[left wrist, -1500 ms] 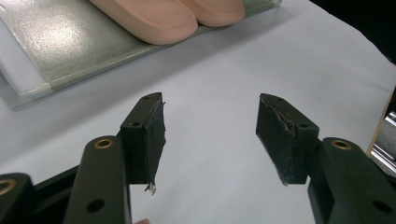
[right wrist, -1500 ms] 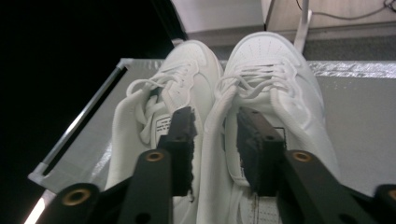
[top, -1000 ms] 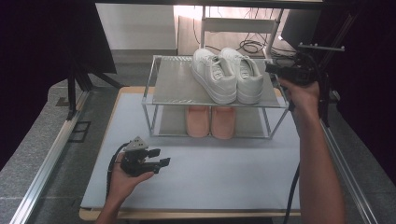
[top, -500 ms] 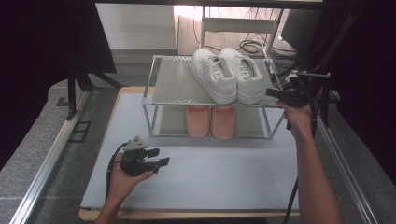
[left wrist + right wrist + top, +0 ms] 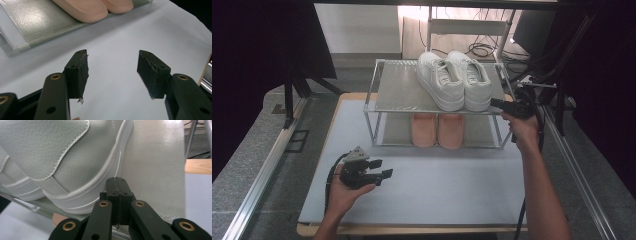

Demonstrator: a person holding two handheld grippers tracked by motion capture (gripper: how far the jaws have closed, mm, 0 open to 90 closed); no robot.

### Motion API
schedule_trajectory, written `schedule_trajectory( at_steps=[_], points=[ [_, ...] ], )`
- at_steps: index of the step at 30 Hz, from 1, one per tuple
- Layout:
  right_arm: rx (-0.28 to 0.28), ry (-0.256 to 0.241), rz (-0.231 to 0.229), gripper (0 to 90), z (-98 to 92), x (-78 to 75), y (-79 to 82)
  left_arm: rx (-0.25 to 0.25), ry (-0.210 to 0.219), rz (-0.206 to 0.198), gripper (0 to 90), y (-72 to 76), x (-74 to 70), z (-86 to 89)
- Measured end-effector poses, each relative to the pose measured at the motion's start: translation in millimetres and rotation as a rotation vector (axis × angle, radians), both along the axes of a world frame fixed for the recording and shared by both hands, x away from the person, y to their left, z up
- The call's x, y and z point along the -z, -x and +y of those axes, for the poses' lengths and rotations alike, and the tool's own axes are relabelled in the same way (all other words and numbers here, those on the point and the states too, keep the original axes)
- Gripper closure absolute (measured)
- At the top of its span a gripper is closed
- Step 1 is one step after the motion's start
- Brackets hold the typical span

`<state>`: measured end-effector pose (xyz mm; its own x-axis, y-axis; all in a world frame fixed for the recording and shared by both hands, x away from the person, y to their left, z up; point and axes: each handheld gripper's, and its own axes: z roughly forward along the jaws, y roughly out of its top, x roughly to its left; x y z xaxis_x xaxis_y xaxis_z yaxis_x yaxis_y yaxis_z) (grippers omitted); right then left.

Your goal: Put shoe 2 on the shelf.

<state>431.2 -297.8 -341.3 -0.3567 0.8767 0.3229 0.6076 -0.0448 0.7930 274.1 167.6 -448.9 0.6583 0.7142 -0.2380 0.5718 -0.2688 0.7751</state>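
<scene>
My left claw (image 5: 379, 170) rests released over the white surface (image 5: 452, 190), jaws spread wide and empty, near the front of the shoe rack (image 5: 382, 90) where the pink slippers (image 5: 437, 130) sit on the lower shelf. The white sneakers (image 5: 454, 80) stand on the top shelf, toward its right end. My right claw (image 5: 117, 183) is clenched with nothing between its jaws, tip touching the near sneaker's sole edge. I judge I'm nudging the pair into place; next calls for a gentle sideways push. Since a second ago, that claw has dropped lower, toward the rack's front corner.
</scene>
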Motion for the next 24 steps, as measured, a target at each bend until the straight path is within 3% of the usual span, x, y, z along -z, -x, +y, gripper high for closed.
schedule_trajectory(
  at_steps=[15, 24],
  points=[
    [-0.116, -0.037, -0.006, 90.0, 32.4, -2.1, 7.1, -0.002, -0.001, -0.002, 42.7, 1.4, 0.2, 1.2],
    [-0.124, -0.047, -0.002, 90.0, 36.2, -0.2, 7.6, 0.002, -0.005, 0.003, 42.7, 1.3, 1.2, -1.5]
  ],
)
